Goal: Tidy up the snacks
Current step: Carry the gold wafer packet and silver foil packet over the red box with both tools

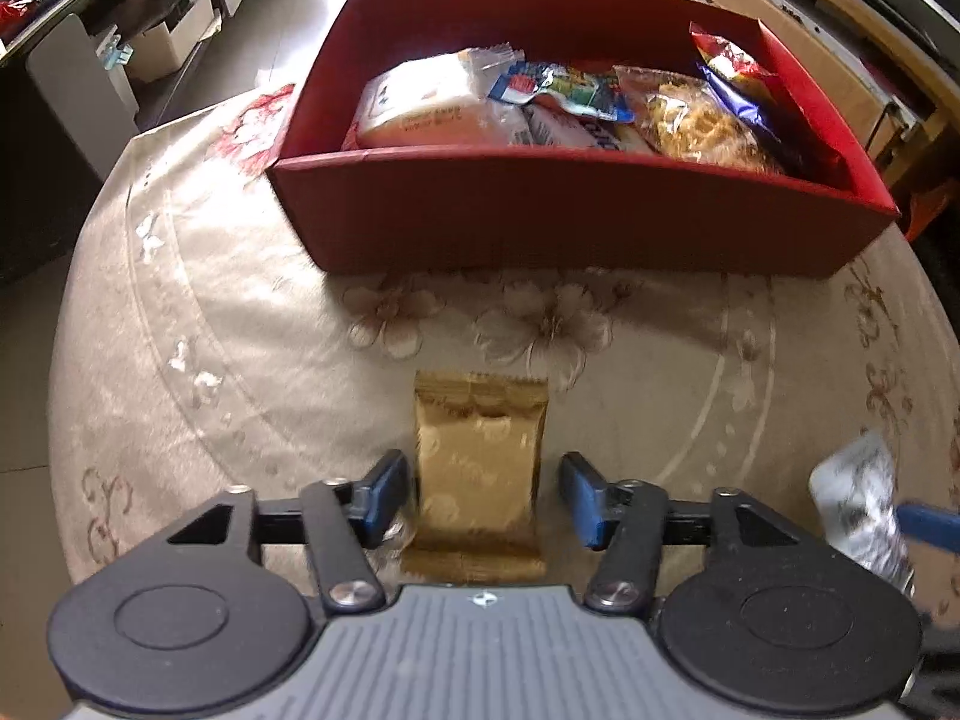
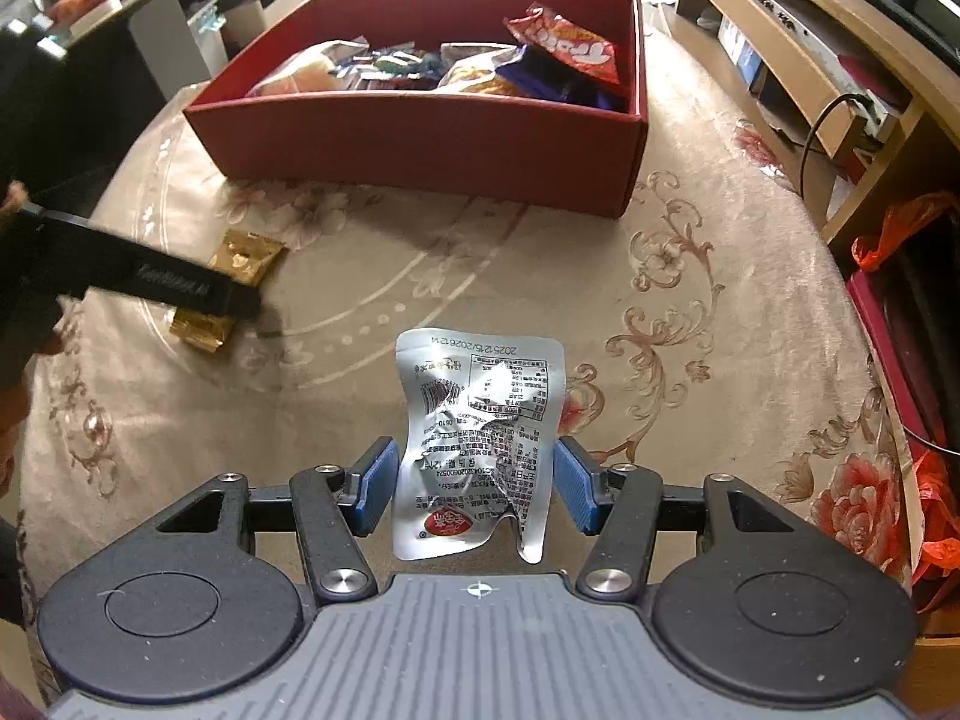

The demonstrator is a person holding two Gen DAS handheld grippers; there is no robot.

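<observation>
A red box (image 1: 540,210) holding several snack packets stands at the far side of the round table; it also shows in the right wrist view (image 2: 420,138). A gold packet (image 1: 480,468) lies flat between the blue pads of my left gripper (image 1: 483,495), which is open around it with a small gap on each side. In the right wrist view the gold packet (image 2: 246,255) lies under the left gripper's arm. A silver foil packet (image 2: 480,438) lies between the pads of my right gripper (image 2: 477,489), open and close on both sides. The silver packet also shows in the left wrist view (image 1: 858,498).
The table has a beige floral cloth (image 1: 240,330). A wooden shelf unit (image 2: 810,60) stands to the right, with an orange bag (image 2: 900,228) and a red container below it. Desks and white boxes (image 1: 168,42) stand at the left beyond the table.
</observation>
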